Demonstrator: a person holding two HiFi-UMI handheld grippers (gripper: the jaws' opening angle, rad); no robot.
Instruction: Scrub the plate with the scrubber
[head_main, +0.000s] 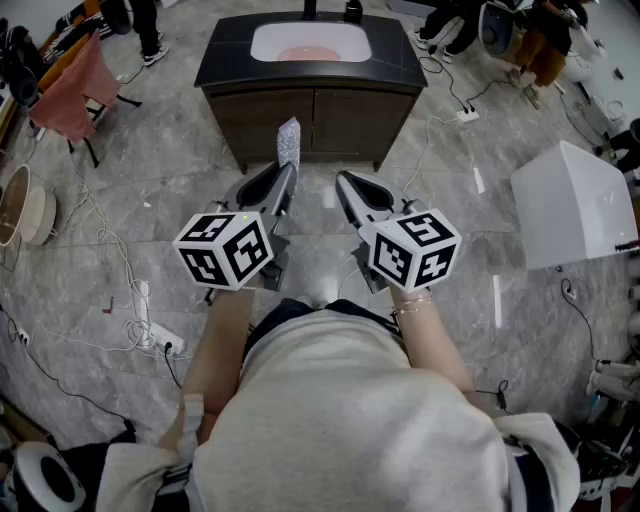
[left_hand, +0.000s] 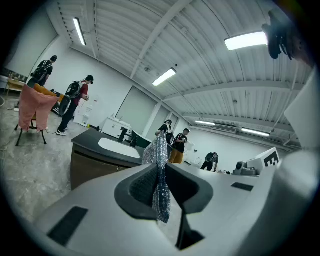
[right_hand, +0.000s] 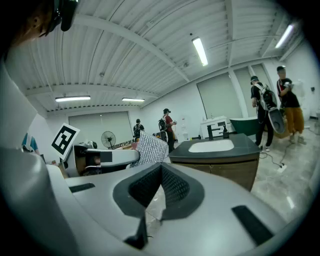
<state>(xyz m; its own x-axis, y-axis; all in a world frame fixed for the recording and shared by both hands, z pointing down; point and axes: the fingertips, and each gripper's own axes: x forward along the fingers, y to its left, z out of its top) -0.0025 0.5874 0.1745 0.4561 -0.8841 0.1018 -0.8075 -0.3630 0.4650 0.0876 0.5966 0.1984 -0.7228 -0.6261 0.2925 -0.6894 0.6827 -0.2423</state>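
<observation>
My left gripper (head_main: 289, 172) is shut on a silver mesh scrubber (head_main: 289, 141), which sticks up past the jaw tips; the left gripper view shows the scrubber (left_hand: 159, 150) pinched between the pads, and the right gripper view shows the scrubber (right_hand: 150, 148) off to its left. Beside it, my right gripper (head_main: 341, 180) is shut with nothing in it. Both hover over the floor in front of a dark sink cabinet (head_main: 230, 60). In its white basin lies a pinkish plate (head_main: 308, 52), well ahead of both grippers.
A faucet (head_main: 310, 8) and a dark bottle (head_main: 352, 10) stand behind the basin. A white box (head_main: 575, 205) sits on the floor to the right. Cables and a power strip (head_main: 160, 340) lie at the left, near a chair draped in pink cloth (head_main: 75, 85). People stand in the background.
</observation>
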